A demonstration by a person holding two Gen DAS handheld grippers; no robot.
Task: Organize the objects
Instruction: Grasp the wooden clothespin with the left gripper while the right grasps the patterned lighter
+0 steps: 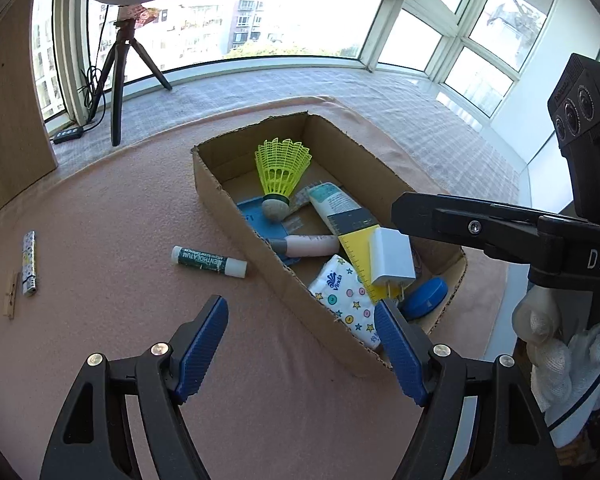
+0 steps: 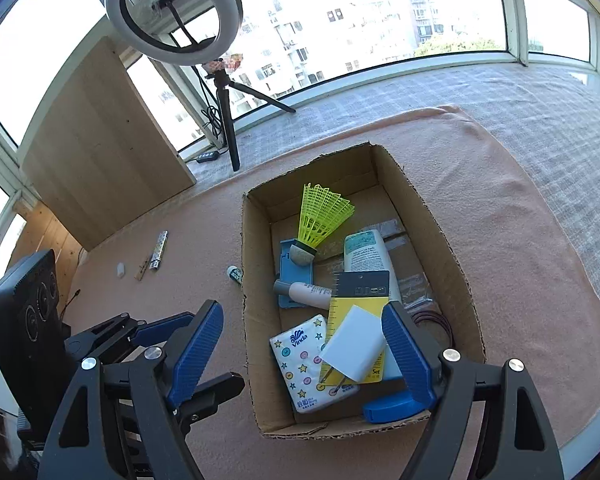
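Both grippers hang empty, fingers spread wide: left gripper (image 1: 300, 350) by the cardboard box (image 1: 236, 216), right gripper (image 2: 304, 354) above its near end. Inside, charger (image 2: 354, 346) and ruler (image 2: 358, 312) lie heaped atop tissues (image 2: 300, 364). Lip balm (image 1: 209, 261) waits outside on the pink cloth, likely next.

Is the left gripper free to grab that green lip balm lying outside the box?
Probably yes. The left gripper is open and empty, and the lip balm lies alone on the pink blanket, clear of the cardboard box, with nothing between them.
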